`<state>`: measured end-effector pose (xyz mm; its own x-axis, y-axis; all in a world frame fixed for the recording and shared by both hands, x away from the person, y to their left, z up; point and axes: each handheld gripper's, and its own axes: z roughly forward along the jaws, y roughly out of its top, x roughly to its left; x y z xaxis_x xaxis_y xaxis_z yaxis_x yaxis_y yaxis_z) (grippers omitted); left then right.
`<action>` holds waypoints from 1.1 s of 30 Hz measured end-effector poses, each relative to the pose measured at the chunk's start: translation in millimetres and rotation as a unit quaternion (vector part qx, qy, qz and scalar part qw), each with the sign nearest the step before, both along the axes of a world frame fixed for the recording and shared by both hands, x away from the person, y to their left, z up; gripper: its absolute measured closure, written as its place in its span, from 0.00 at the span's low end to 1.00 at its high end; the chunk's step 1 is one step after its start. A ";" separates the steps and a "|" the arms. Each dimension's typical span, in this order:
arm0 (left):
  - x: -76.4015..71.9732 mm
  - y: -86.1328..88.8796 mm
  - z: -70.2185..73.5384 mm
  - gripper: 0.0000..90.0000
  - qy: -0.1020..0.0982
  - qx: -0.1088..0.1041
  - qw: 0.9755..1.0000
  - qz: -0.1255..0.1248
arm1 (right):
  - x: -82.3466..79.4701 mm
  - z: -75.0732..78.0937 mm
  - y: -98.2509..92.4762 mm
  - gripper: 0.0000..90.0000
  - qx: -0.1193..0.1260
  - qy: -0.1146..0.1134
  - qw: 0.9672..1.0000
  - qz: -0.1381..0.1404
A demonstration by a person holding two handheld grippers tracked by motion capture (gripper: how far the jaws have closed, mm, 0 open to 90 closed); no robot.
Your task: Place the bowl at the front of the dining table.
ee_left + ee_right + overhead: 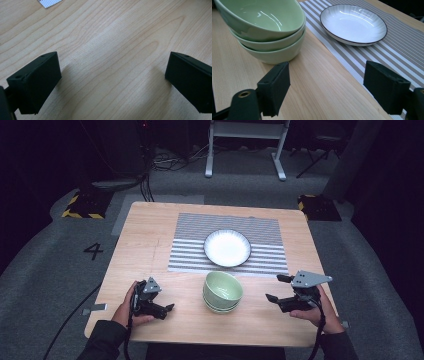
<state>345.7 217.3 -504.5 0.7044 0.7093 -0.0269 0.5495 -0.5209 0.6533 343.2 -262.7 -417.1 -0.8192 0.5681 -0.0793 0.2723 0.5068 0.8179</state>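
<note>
High view: both grippers (169, 308) (274, 288) gape beside stacked green bowls (222, 292)

Stack of three pale green glazed ceramic bowls (265, 32): smooth, glossy, with light streaks. White ribbed ceramic plate with dark rim (354, 23): glossy. Striped grey-and-white woven placemat (392, 52) beneath the plate: matt, finely textured. Light wooden tabletop (112, 37): smooth, visible grain, low sheen. Gripper pads: matt black.
</note>
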 end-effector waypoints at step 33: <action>0.0 -0.1 0.0 0.00 0.000 0.000 1.000 0.000 | -5.7 10.6 42.4 0.24 -0.016 -0.014 0.998 0.054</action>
<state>345.7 217.2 -504.5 0.7050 0.7087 -0.0268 0.5484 -0.5208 0.6543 337.5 -220.3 -406.6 -0.8729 0.4733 -0.1186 0.1924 0.5573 0.8077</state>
